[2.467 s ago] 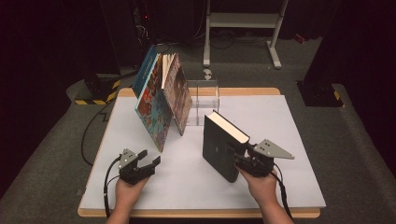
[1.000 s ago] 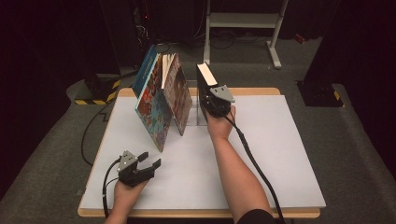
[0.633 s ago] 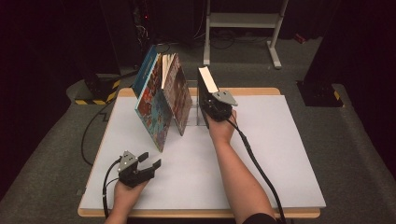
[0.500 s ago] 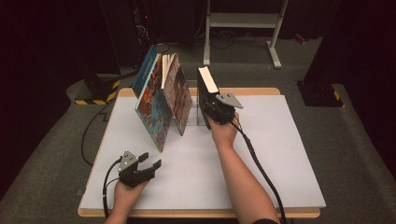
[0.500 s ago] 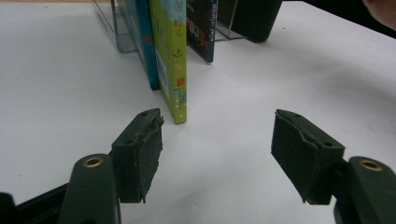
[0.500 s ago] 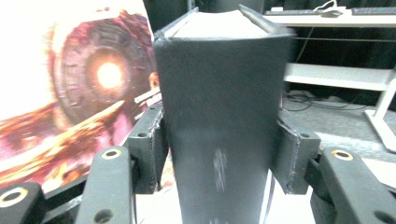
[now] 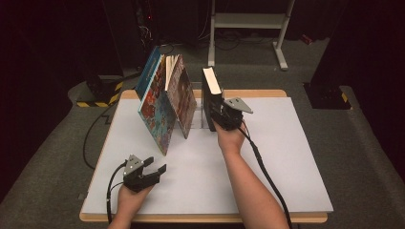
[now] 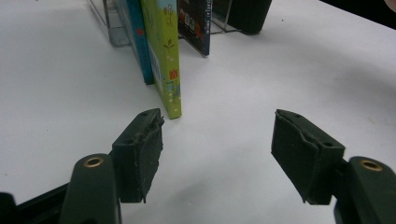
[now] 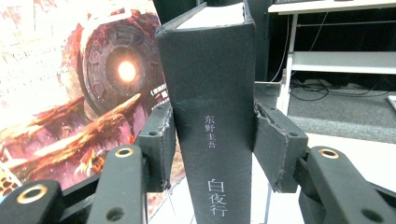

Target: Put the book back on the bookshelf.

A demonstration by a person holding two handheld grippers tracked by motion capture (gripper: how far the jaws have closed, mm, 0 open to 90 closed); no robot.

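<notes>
While the left gripper was rested near the front-left of the white table, its jaws were held apart with nothing between them, only bare tabletop being seen past the pads in the left gripper view. Farther back, 3 thin books were seen leaning together, their lower edges by a clear plastic stand; a blue cover lay outermost on the left, and a cover with a fiery round design faced right. Just right of these, the black hardcover book was stood upright on its lower edge at the stand, spine toward the person, with white characters printed down the spine. The right gripper was placed around that spine, 1 jaw on each side. In the right gripper view the left pad lay against the cover, whereas a slim gap seemed to remain at the right pad; whether the book was truly clamped could not be told. The jaws had just been closing, with the book between them.
</notes>
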